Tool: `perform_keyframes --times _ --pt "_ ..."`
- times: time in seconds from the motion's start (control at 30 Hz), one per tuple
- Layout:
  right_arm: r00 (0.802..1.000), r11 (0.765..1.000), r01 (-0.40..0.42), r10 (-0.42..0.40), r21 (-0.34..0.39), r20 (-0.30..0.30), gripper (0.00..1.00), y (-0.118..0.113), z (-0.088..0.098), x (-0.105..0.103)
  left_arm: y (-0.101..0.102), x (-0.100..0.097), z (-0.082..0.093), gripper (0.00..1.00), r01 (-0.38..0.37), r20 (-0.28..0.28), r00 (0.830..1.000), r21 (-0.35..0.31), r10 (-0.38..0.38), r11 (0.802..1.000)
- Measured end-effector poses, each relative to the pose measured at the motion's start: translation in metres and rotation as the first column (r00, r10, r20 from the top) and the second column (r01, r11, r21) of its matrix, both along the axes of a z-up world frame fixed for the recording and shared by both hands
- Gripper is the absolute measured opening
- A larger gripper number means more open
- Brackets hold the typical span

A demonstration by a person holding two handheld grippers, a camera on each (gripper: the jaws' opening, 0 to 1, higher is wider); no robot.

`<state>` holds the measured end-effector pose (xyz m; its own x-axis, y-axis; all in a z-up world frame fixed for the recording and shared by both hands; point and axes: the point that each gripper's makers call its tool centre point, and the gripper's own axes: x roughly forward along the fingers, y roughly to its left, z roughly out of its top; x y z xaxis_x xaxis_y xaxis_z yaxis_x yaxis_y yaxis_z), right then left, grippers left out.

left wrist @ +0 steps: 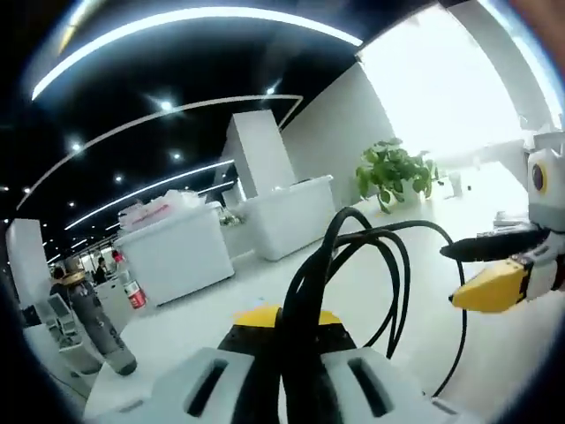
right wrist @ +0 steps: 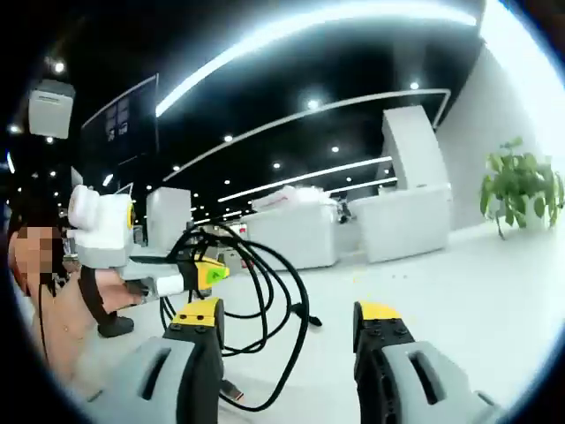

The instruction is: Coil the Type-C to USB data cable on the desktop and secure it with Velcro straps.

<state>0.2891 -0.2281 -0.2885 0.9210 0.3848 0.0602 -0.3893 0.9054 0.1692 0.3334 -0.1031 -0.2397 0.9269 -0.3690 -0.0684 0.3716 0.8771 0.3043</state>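
The room was a wide white office under a black ceiling with long curved light strips; white cabinets (left wrist: 177, 247) stood in the background and one potted plant (left wrist: 395, 174) sat by the bright window. The white counter (left wrist: 371, 291) stretched out beneath both of my claws.

My left claw (left wrist: 287, 340) was clamped on the black data cable (left wrist: 388, 265), its jaws drawn together around the gathered strands, with several loops arching up and forward above the counter. In the right gripper view that same bundle (right wrist: 256, 291) hung from the left claw (right wrist: 208, 271), one end trailing low near my right claw's left jaw. My right claw (right wrist: 291, 331) stood with jaws apart and nothing between them, just beside the loops.

I counted one cable, coiled into roughly three or four uneven loops, two claws, and one plant. I could not pick out a Velcro strap with any certainty.

My judgement was that the loops could spring apart, since only one pinch point held them and the cable looked stiff. If my right claw pushed in carelessly it could snag a single strand and drag the coil out of shape, or let the loose end slip free.
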Motion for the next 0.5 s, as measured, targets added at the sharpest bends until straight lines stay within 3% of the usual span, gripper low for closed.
perform_keyframes --times 0.07,0.1,0.17,0.23,0.3,0.37,0.43,0.5 --pt "0.998 0.999 0.004 -0.002 0.034 -0.068 0.78 0.009 -0.014 -0.003 -0.002 -0.001 0.004 0.07 -0.006 0.001 1.0 -0.018 0.006 1.0" --pt "0.997 0.997 0.016 -0.01 0.076 -0.076 0.78 0.011 -0.013 -0.006 -0.002 0.0 0.003 0.07 -0.005 -0.002 1.0 -0.024 0.004 1.0" --pt "0.997 0.991 0.076 -0.078 0.109 0.012 0.81 0.007 0.006 -0.007 -0.003 0.0 0.003 0.07 -0.006 -0.012 1.0 -0.046 0.006 0.999" --pt "0.995 0.985 0.098 -0.099 0.14 -0.003 0.84 0.012 0.007 -0.005 -0.009 -0.002 0.007 0.07 0.008 -0.011 1.0 -0.093 -0.009 0.996" --pt "0.994 0.992 0.1 -0.096 0.077 -0.054 0.84 0.023 -0.006 0.002 -0.017 -0.006 0.013 0.05 0.045 -0.014 0.999 -0.164 -0.048 0.986" --pt "0.992 0.992 0.12 -0.121 -0.036 -0.031 0.83 0.03 -0.011 0.013 -0.022 -0.01 0.015 0.05 0.06 -0.014 0.998 -0.153 -0.063 0.986" --pt "0.988 0.984 0.152 -0.152 -0.097 0.009 0.83 0.033 -0.012 0.026 -0.026 -0.011 0.012 0.05 0.068 -0.014 0.997 -0.132 -0.07 0.989" --pt "0.988 0.986 0.145 -0.149 -0.077 -0.048 0.79 0.033 -0.019 0.037 -0.027 -0.012 0.008 0.05 0.068 -0.016 0.997 -0.116 -0.071 0.991"
